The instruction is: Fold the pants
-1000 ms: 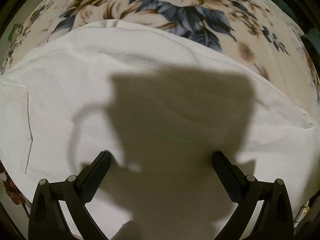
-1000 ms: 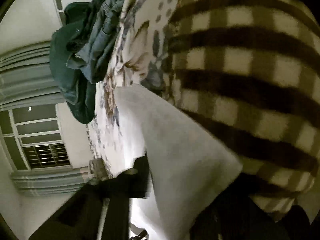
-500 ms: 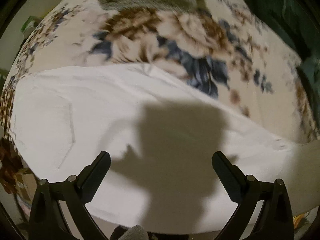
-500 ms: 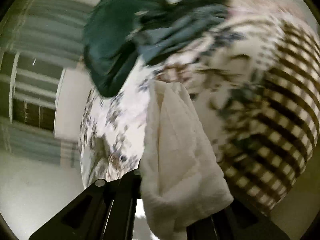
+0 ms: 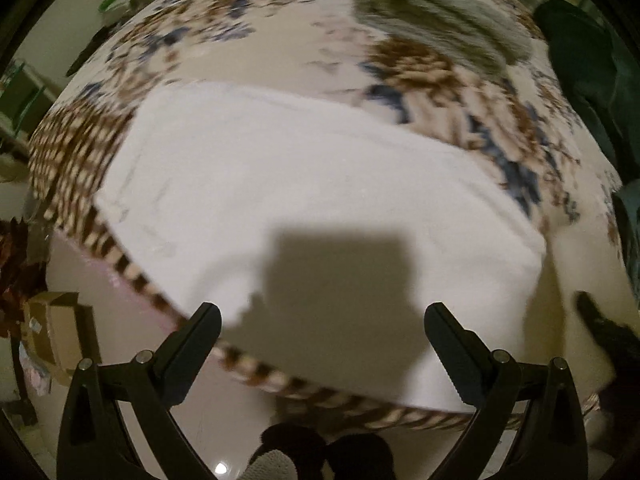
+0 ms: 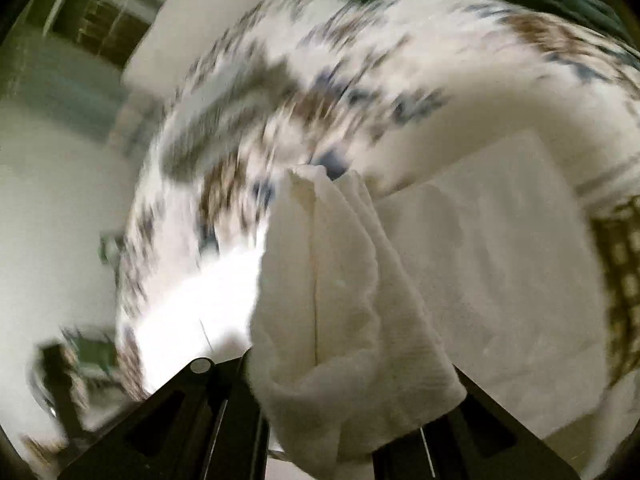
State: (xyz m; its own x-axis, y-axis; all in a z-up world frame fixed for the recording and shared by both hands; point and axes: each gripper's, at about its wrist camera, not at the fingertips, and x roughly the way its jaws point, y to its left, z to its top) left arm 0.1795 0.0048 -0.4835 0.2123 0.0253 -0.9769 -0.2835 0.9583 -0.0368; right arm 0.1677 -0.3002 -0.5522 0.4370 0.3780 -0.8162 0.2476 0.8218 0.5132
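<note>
The white pants (image 5: pixel 304 184) lie spread flat on a bed with a floral blanket (image 5: pixel 256 56), near its front edge. My left gripper (image 5: pixel 322 332) is open and empty, hovering above the pants near the bed's edge. My right gripper (image 6: pixel 352 392) is shut on a bunched end of the white pants (image 6: pixel 332 292), lifted off the bed, with the rest of the cloth (image 6: pixel 500 264) lying flat to the right. The right gripper also shows as a dark shape at the right edge of the left wrist view (image 5: pixel 604 332).
A grey-green folded garment (image 5: pixel 436 36) lies at the far side of the bed. Dark green and denim clothes (image 5: pixel 584 72) are piled at the right. The blanket's checked border (image 5: pixel 72 160) hangs over the bed edge. A cardboard box (image 5: pixel 56 328) stands on the floor at the left.
My left gripper has pulled back and up, so the bed edge and floor now show. My right gripper, still holding the bunched pants end, has swung over the bed with motion blur.
</note>
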